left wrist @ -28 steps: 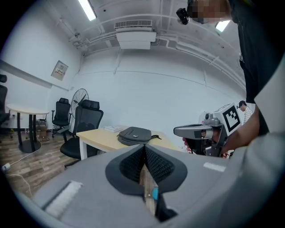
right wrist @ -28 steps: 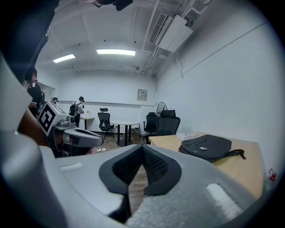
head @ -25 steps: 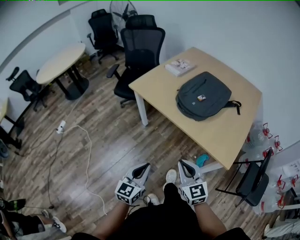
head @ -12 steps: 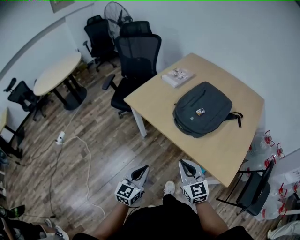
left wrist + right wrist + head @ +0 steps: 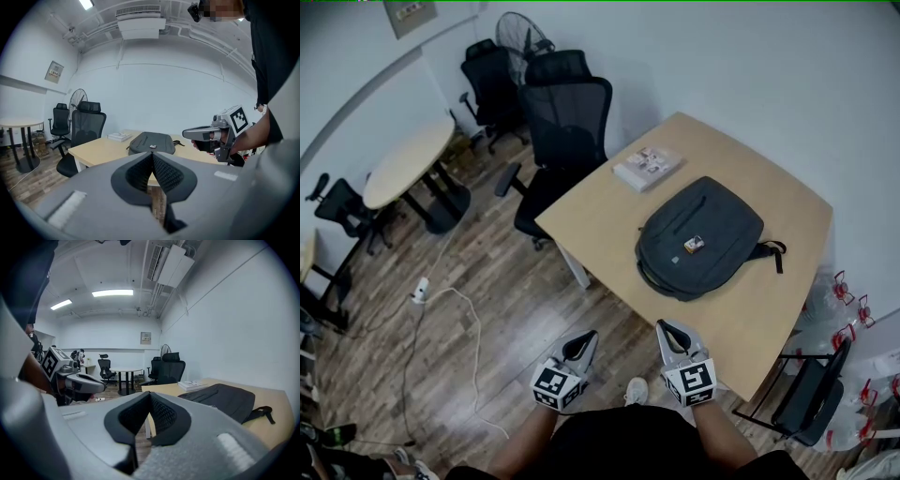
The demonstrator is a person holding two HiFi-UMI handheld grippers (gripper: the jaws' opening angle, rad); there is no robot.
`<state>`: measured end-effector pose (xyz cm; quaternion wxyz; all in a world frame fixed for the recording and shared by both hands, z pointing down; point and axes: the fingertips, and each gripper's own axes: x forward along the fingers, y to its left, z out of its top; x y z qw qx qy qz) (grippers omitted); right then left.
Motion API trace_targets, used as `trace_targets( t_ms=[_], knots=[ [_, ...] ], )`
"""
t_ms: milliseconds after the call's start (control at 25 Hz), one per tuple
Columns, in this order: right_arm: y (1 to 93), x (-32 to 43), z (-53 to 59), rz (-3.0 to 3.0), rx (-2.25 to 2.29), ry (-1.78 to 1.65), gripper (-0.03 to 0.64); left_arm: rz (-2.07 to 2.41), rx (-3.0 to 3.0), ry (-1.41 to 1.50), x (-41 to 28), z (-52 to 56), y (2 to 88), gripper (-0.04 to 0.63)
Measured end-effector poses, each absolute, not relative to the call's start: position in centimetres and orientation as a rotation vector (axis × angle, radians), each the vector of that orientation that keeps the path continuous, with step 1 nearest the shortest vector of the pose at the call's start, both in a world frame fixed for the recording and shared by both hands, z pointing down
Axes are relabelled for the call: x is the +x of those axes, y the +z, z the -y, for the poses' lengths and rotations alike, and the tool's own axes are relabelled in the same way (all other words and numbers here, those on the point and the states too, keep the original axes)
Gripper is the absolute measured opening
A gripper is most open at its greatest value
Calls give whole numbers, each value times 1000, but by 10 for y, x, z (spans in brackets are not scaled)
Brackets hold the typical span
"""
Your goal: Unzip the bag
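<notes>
Bag (image 5: 698, 234) ahead, well apart, long axis slanting away rightward; right gripper (image 5: 667, 326) nearer than left gripper (image 5: 590, 334); both jaws closed, empty.

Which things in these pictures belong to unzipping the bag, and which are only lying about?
Belongs to the job:
- bag, flat on the table
- left gripper and right gripper, both shut and empty, not yet at the bag

Only lying about:
- white packet beside the bag
- office chairs
- round table
- fan
- power strip on the floor
</notes>
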<state>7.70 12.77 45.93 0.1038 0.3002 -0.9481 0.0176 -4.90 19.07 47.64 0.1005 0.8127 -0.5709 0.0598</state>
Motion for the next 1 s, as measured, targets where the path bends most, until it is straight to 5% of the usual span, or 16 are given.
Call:
trace_targets(
  t_ms=[1000],
  knots=[
    [484,59,1,2679,987,137,3,1543,2494,217,-79,-42,492,17]
  ],
)
